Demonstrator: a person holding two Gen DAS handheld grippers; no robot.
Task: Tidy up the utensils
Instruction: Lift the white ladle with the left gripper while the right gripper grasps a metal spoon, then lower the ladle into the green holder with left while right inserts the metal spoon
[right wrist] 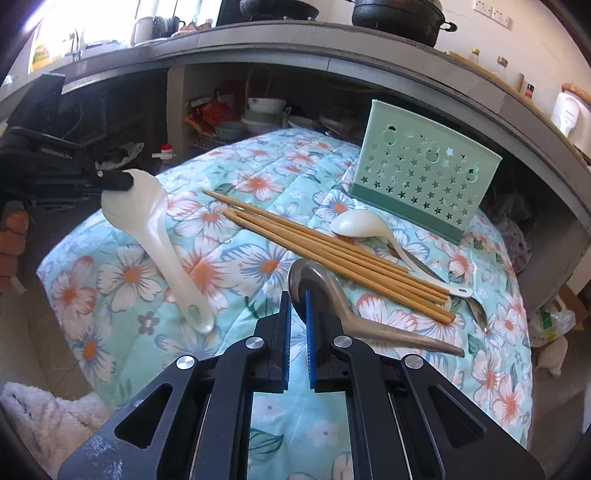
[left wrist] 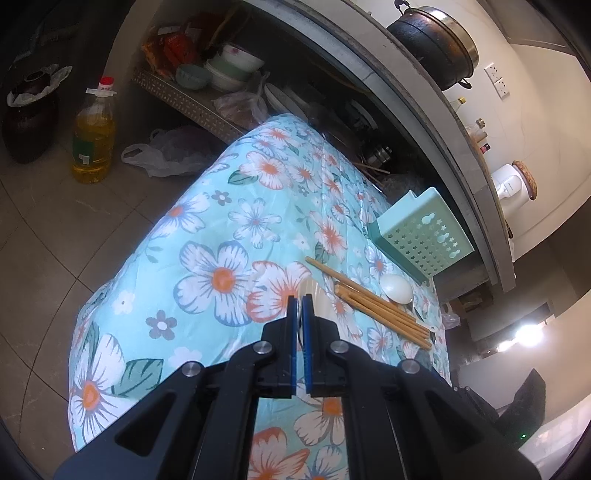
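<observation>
Two grippers work over the floral-covered desk (right wrist: 122, 273). Left gripper (right wrist: 127, 181), jaws clamped on the white rice paddle (right wrist: 155, 236); right gripper (right wrist: 297, 306), jaws narrowed onto the metal ladle (right wrist: 343, 306). Chopsticks (right wrist: 332, 251) lie near the green holder (right wrist: 424, 177), far right.

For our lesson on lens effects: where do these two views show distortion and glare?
Left wrist view: the counter edge bows into an arc, and a bright light flares white at lower right. Right wrist view: the same counter arches overhead, and the window at upper left is blown out.
</observation>
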